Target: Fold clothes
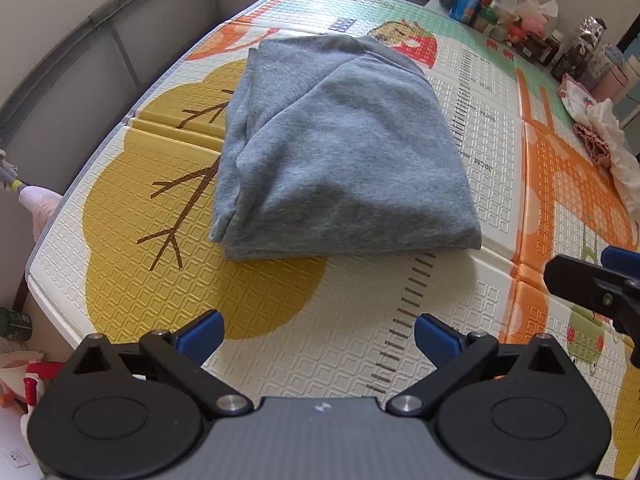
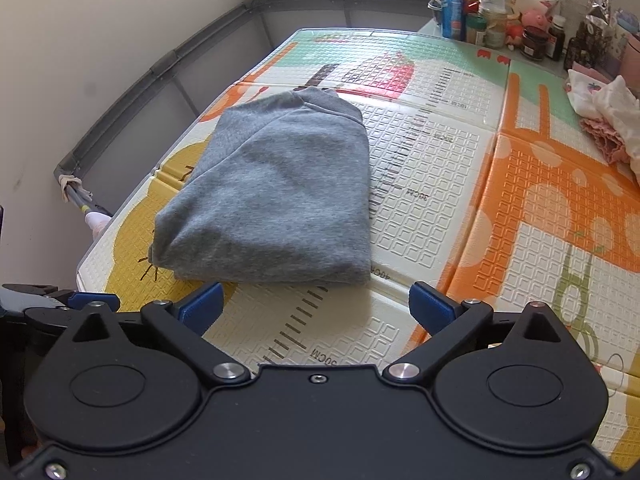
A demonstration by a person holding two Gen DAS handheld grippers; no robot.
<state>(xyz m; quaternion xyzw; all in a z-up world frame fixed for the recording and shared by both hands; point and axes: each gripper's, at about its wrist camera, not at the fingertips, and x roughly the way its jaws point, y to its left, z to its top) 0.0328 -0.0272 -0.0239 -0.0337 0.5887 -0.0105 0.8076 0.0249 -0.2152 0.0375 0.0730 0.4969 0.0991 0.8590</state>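
1. I see the grey knitted sweatshirt [image 1: 340,148] folded into a thick, roughly rectangular bundle, its ribbed band at the far end and soft creases running down its left side.
2. It lies on the embossed foam play mat [image 1: 360,344] printed with a yellow tree, an orange giraffe and a ruler scale; in the right wrist view the bundle [image 2: 272,196] sits partly over the yellow tree, beside the scale.
3. My left gripper [image 1: 319,334] hangs near the garment's closest edge with its blue-tipped jaws spread wide, holding nothing.
4. My right gripper [image 2: 316,304] is likewise spread wide and empty, just short of the bundle.
5. At the mat's far right corner stands a blue drink can [image 2: 454,8] among jars and bottles; what they contain I cannot tell.
6. A crumpled pile of white and pink cloth [image 2: 608,120] rests on the right edge.
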